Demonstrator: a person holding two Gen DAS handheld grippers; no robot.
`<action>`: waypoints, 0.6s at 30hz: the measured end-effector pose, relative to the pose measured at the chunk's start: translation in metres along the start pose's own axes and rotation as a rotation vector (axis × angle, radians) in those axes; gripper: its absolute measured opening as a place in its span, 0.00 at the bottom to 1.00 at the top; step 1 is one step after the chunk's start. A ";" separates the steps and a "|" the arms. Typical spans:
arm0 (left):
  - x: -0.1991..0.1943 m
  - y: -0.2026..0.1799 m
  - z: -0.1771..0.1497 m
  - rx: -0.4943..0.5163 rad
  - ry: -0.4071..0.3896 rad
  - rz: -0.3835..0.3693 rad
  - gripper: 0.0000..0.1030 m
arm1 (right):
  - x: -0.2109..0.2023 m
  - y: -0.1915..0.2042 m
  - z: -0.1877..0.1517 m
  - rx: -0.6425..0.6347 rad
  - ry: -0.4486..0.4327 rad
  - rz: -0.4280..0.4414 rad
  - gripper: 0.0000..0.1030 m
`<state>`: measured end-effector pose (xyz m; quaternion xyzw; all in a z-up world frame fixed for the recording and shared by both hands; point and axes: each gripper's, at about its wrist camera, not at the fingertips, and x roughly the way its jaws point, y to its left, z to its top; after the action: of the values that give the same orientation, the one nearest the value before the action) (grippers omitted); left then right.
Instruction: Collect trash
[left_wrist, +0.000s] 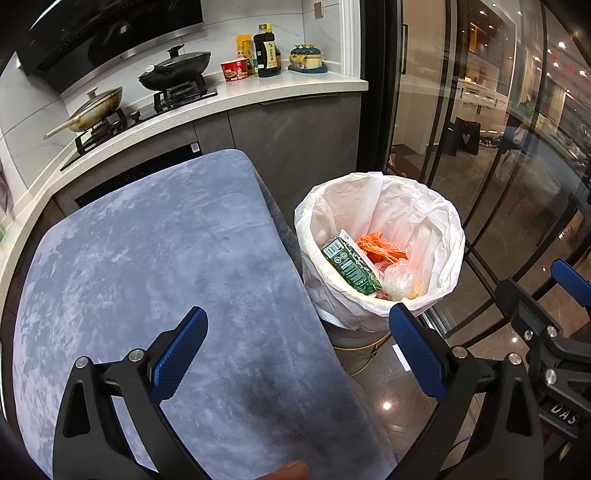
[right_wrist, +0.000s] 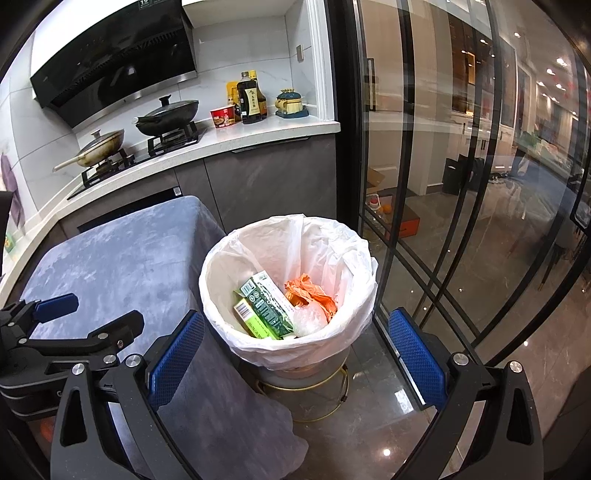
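A trash bin (left_wrist: 439, 236) lined with a white bag stands on the floor right of a table covered with a blue-grey cloth (left_wrist: 147, 266); it also shows in the right wrist view (right_wrist: 354, 280). Inside lie a green carton (left_wrist: 351, 264), an orange wrapper (left_wrist: 380, 245) and clear plastic (left_wrist: 399, 282). The right wrist view shows the green carton (right_wrist: 269, 306), a second light green box (right_wrist: 251, 319) and the orange wrapper (right_wrist: 310, 291). My left gripper (left_wrist: 299, 354) is open and empty over the table's right edge. My right gripper (right_wrist: 295, 354) is open and empty, just in front of the bin.
A kitchen counter (left_wrist: 280, 92) runs behind with a gas hob, two lidded pans (left_wrist: 173, 70), a noodle cup (left_wrist: 233, 70) and a sauce bottle (left_wrist: 266, 51). Glass sliding doors (left_wrist: 480, 147) stand right of the bin. The floor is glossy dark tile (right_wrist: 369, 424).
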<state>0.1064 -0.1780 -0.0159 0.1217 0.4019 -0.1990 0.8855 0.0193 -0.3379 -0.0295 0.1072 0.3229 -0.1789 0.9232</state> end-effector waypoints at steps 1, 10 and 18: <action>0.000 -0.001 0.000 0.002 0.000 0.003 0.91 | 0.000 0.000 0.000 0.001 0.000 -0.001 0.94; 0.002 -0.005 0.000 0.012 -0.003 0.007 0.91 | 0.001 -0.003 -0.003 -0.004 0.006 -0.002 0.94; 0.004 -0.006 0.000 -0.007 0.000 0.024 0.91 | 0.001 -0.003 -0.002 -0.006 0.008 -0.005 0.94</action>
<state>0.1064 -0.1842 -0.0196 0.1233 0.4013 -0.1869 0.8882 0.0171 -0.3401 -0.0320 0.1045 0.3275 -0.1796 0.9217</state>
